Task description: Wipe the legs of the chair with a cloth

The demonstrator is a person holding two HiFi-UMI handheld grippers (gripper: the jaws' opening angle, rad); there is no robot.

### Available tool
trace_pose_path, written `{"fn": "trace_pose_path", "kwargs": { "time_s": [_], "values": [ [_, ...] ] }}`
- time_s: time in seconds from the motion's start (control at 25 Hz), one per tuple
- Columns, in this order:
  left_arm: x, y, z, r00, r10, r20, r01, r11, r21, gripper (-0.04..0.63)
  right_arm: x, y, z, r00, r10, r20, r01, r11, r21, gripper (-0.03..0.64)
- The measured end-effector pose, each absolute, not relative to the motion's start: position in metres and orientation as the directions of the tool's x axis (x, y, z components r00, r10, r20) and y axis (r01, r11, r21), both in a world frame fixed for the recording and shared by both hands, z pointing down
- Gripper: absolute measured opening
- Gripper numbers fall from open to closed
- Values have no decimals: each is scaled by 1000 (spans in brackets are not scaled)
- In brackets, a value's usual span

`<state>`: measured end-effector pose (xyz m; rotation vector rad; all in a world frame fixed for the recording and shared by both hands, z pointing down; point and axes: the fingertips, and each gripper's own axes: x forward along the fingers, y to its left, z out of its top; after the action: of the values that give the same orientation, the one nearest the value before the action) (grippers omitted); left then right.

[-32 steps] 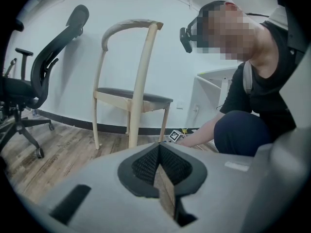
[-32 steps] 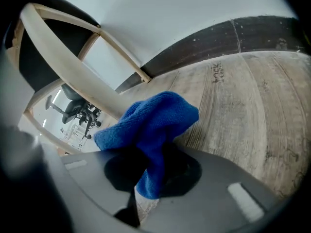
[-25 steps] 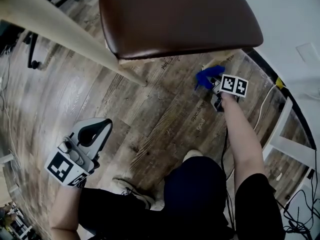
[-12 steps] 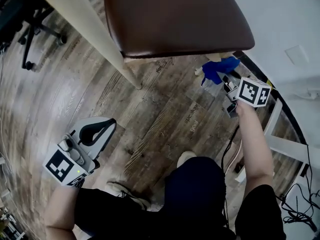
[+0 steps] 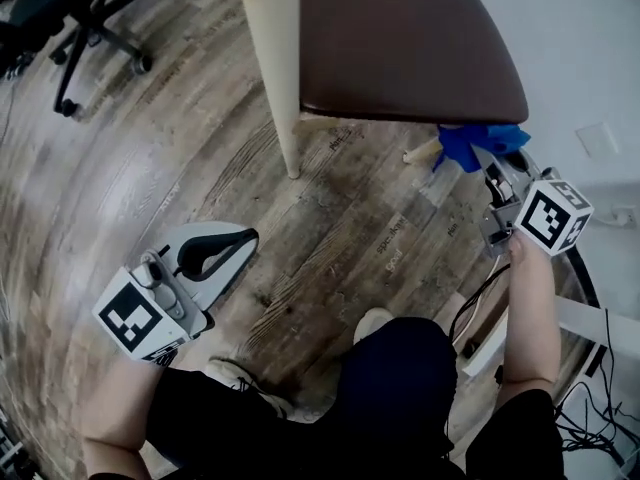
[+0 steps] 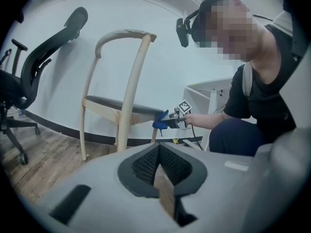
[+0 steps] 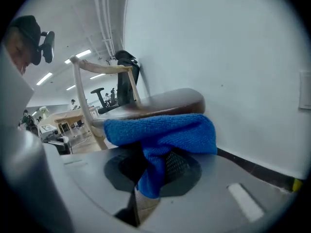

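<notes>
Within the last second the right gripper (image 5: 488, 160) had carried the blue microfibre cloth (image 5: 472, 144) up from near the foot of the slim pale wooden rear leg (image 5: 421, 152) to its top. The cloth's loose fold now sat just ahead of the fingertips, close under the edge of the dark brown padded seat (image 5: 400, 48). Whether it touched the seat could not be told. The fingers were clamped tight on the cloth (image 7: 165, 130), and a tail of it hung down between the pads (image 7: 179, 165). By my judgement one upward stroke on this leg had run its length. The other legs were still to be wiped, among them the long pale wooden front leg (image 5: 277, 78), well off to the left of those fingers.

The left gripper (image 5: 238, 238) had hardly shifted. It hung low and idle, its fingertips met with nothing between them (image 6: 159, 149).

Below both sets of fingers lay a grey-brown wood-grain plank floor (image 5: 330, 238). A white wall (image 5: 590, 38) stood just to the right of the right fingers, with a dark baseboard (image 7: 252, 166) at its foot. A black wheeled office chair (image 5: 95, 13) stood far beyond the left fingertips.
</notes>
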<state>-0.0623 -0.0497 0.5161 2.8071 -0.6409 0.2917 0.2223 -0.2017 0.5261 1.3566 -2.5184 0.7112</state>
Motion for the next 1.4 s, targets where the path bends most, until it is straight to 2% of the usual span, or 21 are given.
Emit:
{"fn": "trace_pose_path", "kwargs": {
  "time_s": [0.24, 0.56, 0.84, 1.08, 1.4],
  "values": [
    [-68, -53, 509, 879, -423, 218, -464, -864, 197, -2, 169, -187, 521, -671, -654, 349, -737, 540, -405, 64],
    [-67, -53, 507, 884, -420, 206, -458, -866, 201, -2, 41, -168, 507, -858, -430, 281, -514, 722, -464, 64],
    [-71, -52, 511, 881, -419, 218, -461, -863, 206, -2, -36, -151, 501, -937, -269, 223, -349, 747, -566, 64],
    [-71, -53, 507, 882, -425, 203, -463, -863, 204, -2, -47, -146, 502, -952, -217, 216, -305, 741, -598, 64],
    [-73, -53, 509, 877, -433, 210, -473, -855, 212, -2, -43, -148, 527, -944, -221, 246, -326, 749, -577, 64]
  ]
}}
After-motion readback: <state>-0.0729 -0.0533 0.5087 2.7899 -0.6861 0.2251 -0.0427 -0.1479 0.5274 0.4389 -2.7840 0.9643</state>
